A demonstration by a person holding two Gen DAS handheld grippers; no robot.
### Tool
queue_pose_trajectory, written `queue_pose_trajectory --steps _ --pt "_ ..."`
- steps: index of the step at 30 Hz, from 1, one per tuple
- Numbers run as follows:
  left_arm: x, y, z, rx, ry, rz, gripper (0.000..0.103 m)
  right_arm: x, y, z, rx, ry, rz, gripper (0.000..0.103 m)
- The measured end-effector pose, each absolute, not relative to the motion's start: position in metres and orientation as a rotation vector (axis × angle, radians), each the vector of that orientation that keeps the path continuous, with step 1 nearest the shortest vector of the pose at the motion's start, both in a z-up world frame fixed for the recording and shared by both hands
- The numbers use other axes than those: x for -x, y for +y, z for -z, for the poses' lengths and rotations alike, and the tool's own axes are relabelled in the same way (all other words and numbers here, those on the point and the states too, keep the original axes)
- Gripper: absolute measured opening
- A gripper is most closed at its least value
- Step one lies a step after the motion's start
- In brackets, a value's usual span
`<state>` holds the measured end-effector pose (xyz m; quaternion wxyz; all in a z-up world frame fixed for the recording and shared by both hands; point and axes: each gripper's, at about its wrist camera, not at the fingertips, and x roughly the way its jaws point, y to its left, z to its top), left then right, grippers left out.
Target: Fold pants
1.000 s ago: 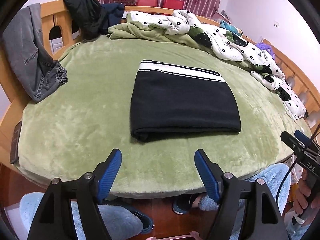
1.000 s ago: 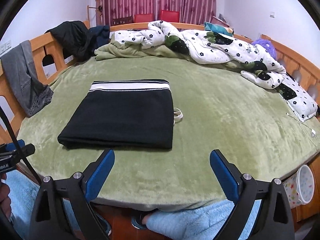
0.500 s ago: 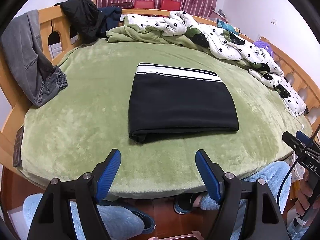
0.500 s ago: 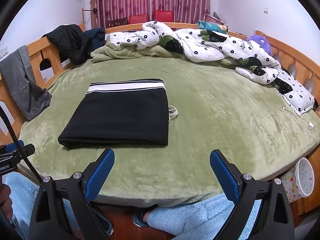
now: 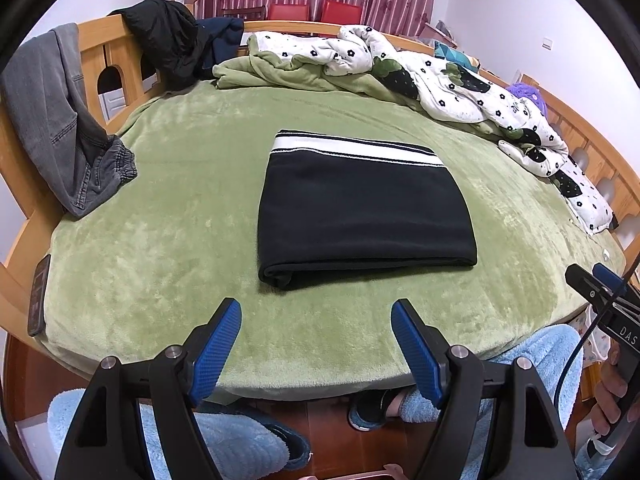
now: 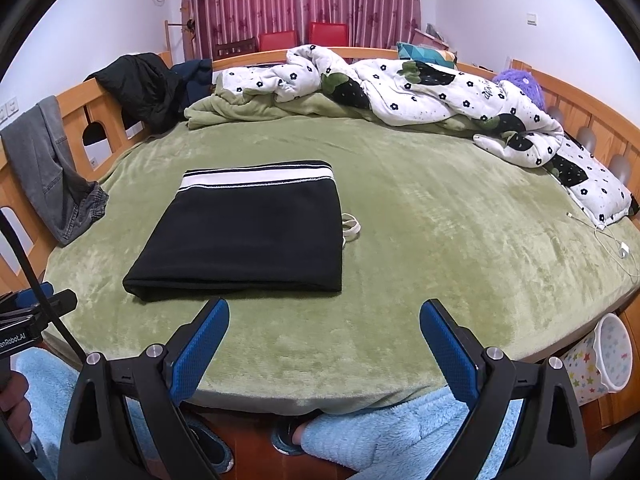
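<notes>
The folded pants (image 5: 364, 208) lie mid-bed on the blanket (image 5: 180, 216). A rumpled quilt (image 6: 420, 92) is heaped behind them along the far rail. Jeans (image 5: 60, 120) hang over the left rail (image 5: 92, 40). A cord loop (image 6: 351, 229) rests just right of the pants.

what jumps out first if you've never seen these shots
The folded black pants with a white striped waistband lie flat mid-bed on the green blanket. Both the left gripper and right gripper hang open off the near edge, and a rumpled flowered quilt lines the far side.
</notes>
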<state>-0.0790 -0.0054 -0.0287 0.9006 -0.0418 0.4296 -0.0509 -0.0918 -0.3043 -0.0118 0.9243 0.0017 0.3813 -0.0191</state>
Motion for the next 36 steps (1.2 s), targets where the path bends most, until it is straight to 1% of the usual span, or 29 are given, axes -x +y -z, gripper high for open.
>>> queue_pose_trajectory --steps 36 --pt "0.0716 -0.0018 0.0191 0.093 0.883 0.069 0.078 0.0920 -0.2980 0.0103 -0.020 0.783 0.032 0.095"
